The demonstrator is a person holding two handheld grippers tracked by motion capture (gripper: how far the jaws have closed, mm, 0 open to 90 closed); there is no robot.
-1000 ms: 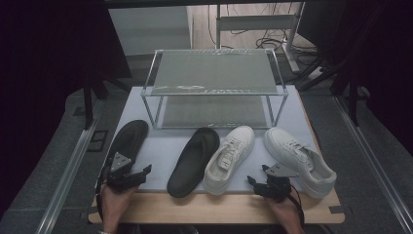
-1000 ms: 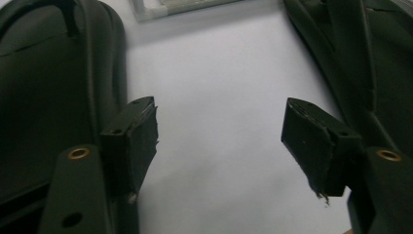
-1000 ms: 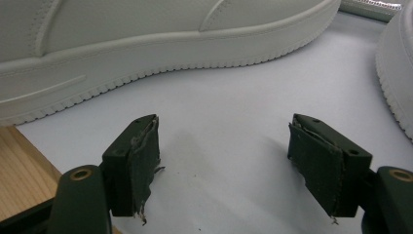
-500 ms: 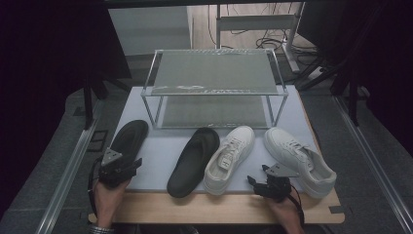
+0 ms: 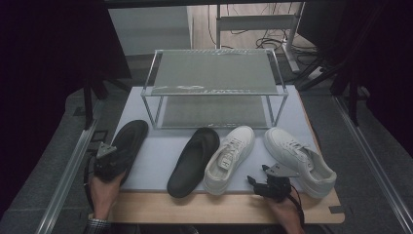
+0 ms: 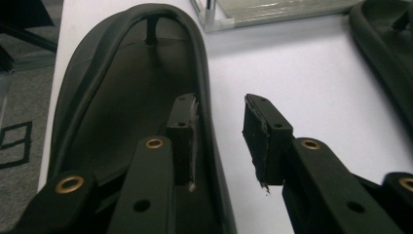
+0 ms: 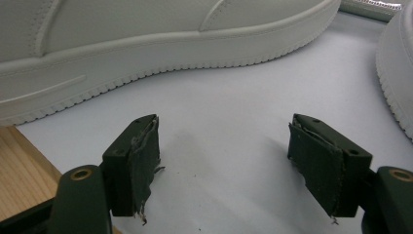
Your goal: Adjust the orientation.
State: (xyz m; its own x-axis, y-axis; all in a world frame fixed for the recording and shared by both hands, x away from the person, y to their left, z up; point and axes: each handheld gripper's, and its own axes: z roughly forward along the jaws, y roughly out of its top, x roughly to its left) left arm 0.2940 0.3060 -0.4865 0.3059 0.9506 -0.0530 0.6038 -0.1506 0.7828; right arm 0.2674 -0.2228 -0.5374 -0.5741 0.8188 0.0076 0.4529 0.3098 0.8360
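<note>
Straddling: the left gripper has one jaw inside the black slipper and the other outside on the white mat, with the slipper's side wall between them.
Left jaws: they have just been closing and are now partly closed; a gap shows between the outer pad and the slipper wall, while the inner pad sits at the wall's inner face, so no full clamp shows.
Black slipper: it lies at the left edge of the mat, heel toward the near edge, toe toward the wire rack; in the high view the left gripper sits over its heel end.
Left hand: the hand comes in over the near left corner of the wooden table.
Second slipper: another black slipper lies near the middle of the mat, well apart from the left gripper.
Right gripper: the right gripper rests low over the mat near the near right corner, its jaws wide apart with bare mat between them.
White shoes: one white shoe lies just beyond the right jaws, not touching them; the other white shoe lies beside the second slipper.
Rack: it stands along the far edge of the mat.
</note>
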